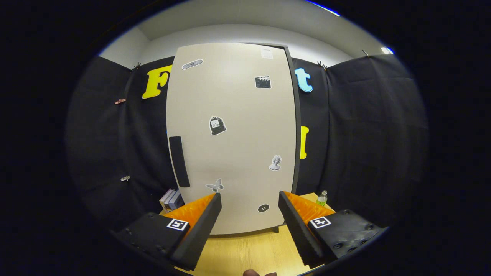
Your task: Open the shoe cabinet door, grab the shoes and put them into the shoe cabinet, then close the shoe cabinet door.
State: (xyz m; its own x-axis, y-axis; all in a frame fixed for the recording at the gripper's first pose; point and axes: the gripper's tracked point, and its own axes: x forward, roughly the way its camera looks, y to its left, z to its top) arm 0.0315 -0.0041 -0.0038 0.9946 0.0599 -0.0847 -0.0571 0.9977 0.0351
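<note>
A tall beige shoe cabinet (234, 115) stands on the wooden table straight ahead of me. Its door is shut and carries several small stickers. A dark vertical handle (179, 161) sits on the door's left side, a little above and left of my left finger. My gripper (249, 199) is open, its two fingers spread wide with nothing between them, a short way back from the door's lower part.
A few books (171, 199) stand on the table left of the cabinet, behind my left finger. A small bottle (322, 198) with green contents stands to the cabinet's right. Bare wooden tabletop (245, 249) lies between the fingers and the cabinet base. Black cloth walls surround the booth.
</note>
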